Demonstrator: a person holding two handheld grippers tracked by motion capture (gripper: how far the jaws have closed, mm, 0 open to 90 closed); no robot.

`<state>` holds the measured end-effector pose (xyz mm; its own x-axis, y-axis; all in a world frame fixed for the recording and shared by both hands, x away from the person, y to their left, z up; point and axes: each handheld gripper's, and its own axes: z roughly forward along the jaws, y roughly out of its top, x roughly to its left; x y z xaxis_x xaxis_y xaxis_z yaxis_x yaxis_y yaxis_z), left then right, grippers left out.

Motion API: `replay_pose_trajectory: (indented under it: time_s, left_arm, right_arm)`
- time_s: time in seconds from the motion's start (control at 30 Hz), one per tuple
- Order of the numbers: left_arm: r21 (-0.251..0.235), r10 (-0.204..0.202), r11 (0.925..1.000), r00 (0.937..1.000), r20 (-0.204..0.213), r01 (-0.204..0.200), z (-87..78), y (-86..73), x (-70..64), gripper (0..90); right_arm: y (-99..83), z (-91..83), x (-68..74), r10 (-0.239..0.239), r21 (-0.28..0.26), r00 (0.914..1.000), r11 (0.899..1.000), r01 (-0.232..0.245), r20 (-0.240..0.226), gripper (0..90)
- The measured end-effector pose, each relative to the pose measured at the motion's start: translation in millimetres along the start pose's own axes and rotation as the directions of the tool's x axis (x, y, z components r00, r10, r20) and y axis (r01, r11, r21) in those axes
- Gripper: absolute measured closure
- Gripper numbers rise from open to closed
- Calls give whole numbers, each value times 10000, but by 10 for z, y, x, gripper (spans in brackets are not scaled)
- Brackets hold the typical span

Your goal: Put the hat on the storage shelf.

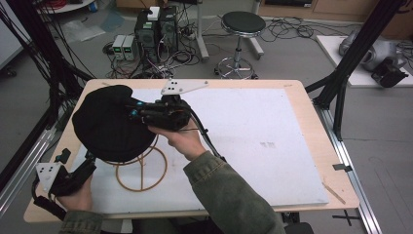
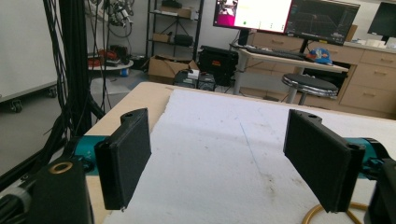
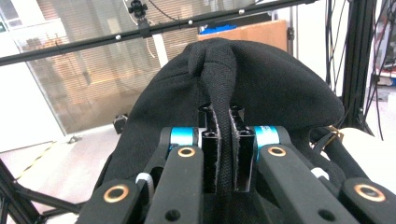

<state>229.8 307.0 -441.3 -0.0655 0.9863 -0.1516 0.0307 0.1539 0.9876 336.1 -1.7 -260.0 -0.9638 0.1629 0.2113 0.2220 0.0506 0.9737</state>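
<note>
A black fabric hat (image 1: 108,122) sits over the top of a gold wire stand (image 1: 141,171) at the table's left. My right gripper (image 1: 134,112) reaches in from the right and is shut on a pinched fold of the hat (image 3: 223,140), which rises between its closed jaws. My left gripper (image 1: 92,157) sits low at the front left corner, just below the hat and left of the stand's base ring. Its jaws stand wide apart with nothing between them over the white mat (image 2: 219,154). The stand's ring (image 2: 322,215) peeks in at the lower right of the left gripper view.
The white mat (image 1: 253,146) covers most of the wooden table (image 1: 302,97). Behind the table stand a black stool (image 1: 242,24), computer boxes (image 1: 156,29) and tangled cables. Black frame posts (image 1: 358,53) flank both sides.
</note>
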Motion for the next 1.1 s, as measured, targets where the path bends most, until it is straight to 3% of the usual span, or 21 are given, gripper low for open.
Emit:
replay_pose_trajectory:
  time_s: [0.3, 0.5, 0.7, 0.8, 0.83, 0.9, 1.1]
  left_arm:
    - [-46, -65, 10000, 9999, 119, 65, -1, 2, 5, 234]
    - [-40, -97, 9999, 9999, 102, 97, -6, 2, 16, 234]
    - [-8, -94, 10000, 9999, 119, 95, 0, 0, 11, 235]
    - [-3, -98, 10000, 9999, 114, 99, 0, 0, 9, 235]
    - [-3, -91, 10000, 9999, 118, 91, 0, 0, 9, 235]
    - [-5, -99, 10000, 9999, 119, 99, 1, 0, 9, 235]
    - [-1, -119, 9999, 9998, 155, 119, 3, -2, 5, 235]
  right_arm:
    - [-55, 62, 47, 33, 204, 10000, 9998, -32, -88, 839]
    - [-104, 7, 32, 148, 18, 9999, 9999, -148, 25, 835]
    - [-157, -41, -20, 463, -104, 9989, 9989, -462, 43, 740]
    - [-179, -66, -33, 549, -156, 9984, 9984, -547, 156, 664]
    - [-211, -73, -56, 606, -63, 9977, 9982, -604, 290, 601]
    - [-224, -77, -63, 658, -40, 9974, 9978, -657, 308, 572]
    - [-313, -71, -93, 354, -86, 9977, 9993, -350, 584, 442]
